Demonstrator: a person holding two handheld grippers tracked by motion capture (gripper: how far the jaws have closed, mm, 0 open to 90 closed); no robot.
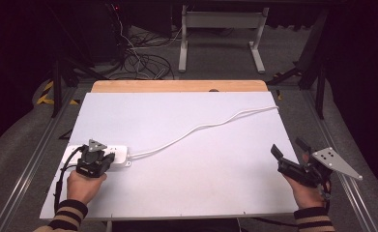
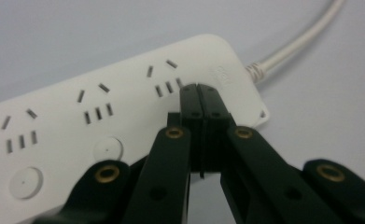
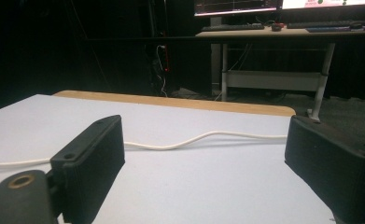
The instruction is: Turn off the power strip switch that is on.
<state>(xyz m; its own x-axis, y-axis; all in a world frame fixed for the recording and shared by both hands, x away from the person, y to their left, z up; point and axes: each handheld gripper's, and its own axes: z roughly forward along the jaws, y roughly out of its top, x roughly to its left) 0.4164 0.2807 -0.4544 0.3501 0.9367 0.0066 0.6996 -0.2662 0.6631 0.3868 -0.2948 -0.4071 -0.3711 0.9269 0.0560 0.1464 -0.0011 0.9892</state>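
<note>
White table (image 1: 186,183): power strip (image 1: 120,154), cord (image 1: 201,127).

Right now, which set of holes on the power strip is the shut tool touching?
The left tool sits at the socket nearest the cord, the end one.

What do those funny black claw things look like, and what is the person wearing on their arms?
Each gripper, the left gripper and the right gripper, is black, with two flat jaws whose inner faces are ribbed. Brass-coloured rivets dot the linkages. A grey three-cornered plate with small holes sits on top of each, and a black cable trails off. The sleeves are dark with tan stripes.
</note>
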